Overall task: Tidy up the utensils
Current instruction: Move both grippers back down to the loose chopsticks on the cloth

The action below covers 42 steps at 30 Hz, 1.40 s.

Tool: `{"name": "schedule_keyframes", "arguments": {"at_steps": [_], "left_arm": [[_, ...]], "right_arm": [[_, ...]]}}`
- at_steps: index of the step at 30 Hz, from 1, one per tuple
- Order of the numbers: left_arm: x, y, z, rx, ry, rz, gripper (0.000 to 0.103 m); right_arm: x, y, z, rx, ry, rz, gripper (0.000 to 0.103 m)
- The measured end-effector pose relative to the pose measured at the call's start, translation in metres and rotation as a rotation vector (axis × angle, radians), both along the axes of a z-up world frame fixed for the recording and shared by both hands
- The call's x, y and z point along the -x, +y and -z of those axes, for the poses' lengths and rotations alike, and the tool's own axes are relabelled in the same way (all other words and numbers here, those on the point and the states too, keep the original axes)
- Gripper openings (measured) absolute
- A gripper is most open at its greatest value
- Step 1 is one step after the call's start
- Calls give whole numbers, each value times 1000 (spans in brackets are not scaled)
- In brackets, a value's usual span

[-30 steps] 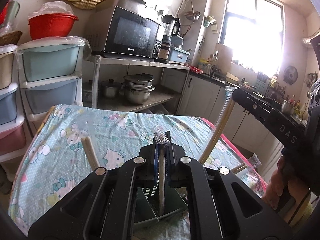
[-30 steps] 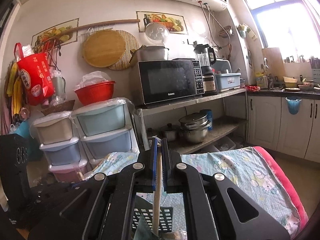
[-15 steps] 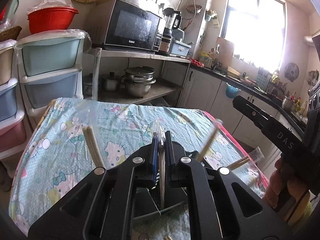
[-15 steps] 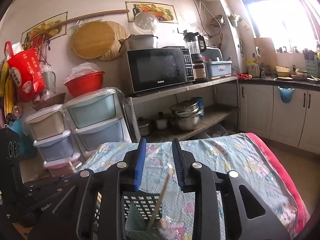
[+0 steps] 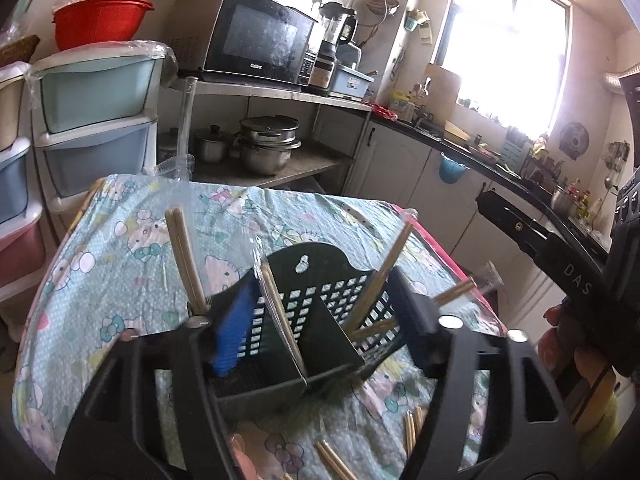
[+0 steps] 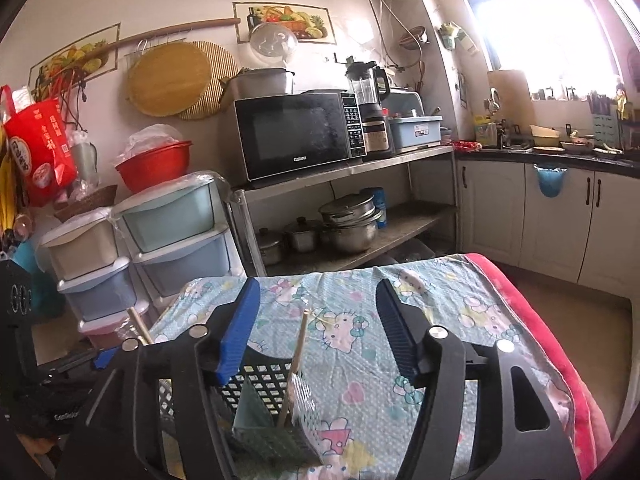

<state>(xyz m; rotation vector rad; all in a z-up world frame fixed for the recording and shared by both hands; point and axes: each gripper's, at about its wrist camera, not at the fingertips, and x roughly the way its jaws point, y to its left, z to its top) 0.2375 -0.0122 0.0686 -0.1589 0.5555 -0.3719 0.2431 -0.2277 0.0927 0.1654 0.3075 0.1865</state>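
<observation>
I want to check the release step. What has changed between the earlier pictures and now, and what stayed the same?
Both grippers let go. The left gripper was shut on a wrapped chopstick pair; its jaws have just been opening, and the pair now leans in the black holder. The right gripper released its chopsticks earlier, and its jaws have opened further. The holder, the tablecloth and the other chopsticks stayed in place.

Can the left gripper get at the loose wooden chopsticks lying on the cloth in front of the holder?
Probably yes: the left gripper is open and empty, and the loose wooden chopsticks lie uncovered just below it, beside the dark slotted plastic holder.
</observation>
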Motion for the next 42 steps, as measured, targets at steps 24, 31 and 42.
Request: {"name": "schedule_keyframes", "arguments": {"at_steps": [24,31,42], "left_arm": [[60,15,-11,28,-43,-12,92],[72,20,-9,28,-44,-22,92],[79,35,12,30,13,-64,92]], "right_arm": [[59,3,-5,53,-24,-29,83],[71,5,3,73,-6,-46,84],[83,4,17,114,43,-61,84]]}}
